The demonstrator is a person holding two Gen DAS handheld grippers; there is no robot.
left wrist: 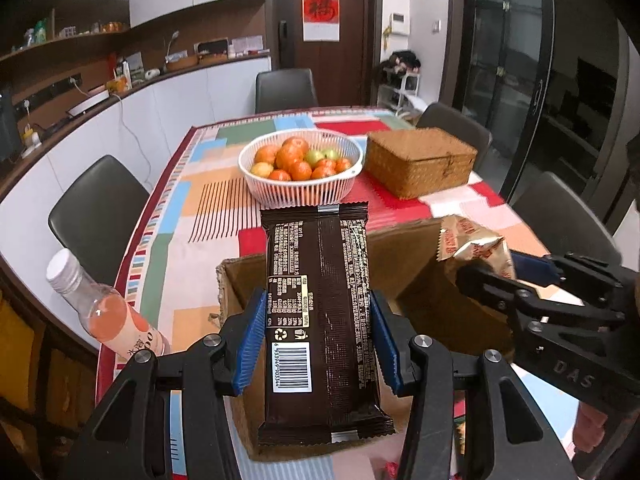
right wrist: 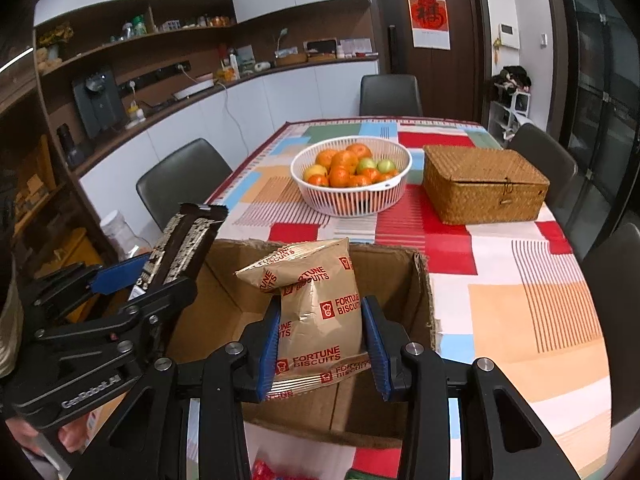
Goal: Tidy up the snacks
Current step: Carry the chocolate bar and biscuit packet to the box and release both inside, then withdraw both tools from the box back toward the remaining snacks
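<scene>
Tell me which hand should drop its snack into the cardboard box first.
Probably right: the right gripper holds the biscuit bag over the cardboard box opening; the left gripper's chocolate bar hangs nearer the box's edge.

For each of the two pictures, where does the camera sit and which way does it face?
Left wrist: on the left gripper, tilted down over the table; holds the dark snack bar; right gripper at right.
Right wrist: on the right gripper; holds the biscuit bag; left gripper at left, fingers below.
Shared: cardboard box, fruit basket, wicker box.
</scene>
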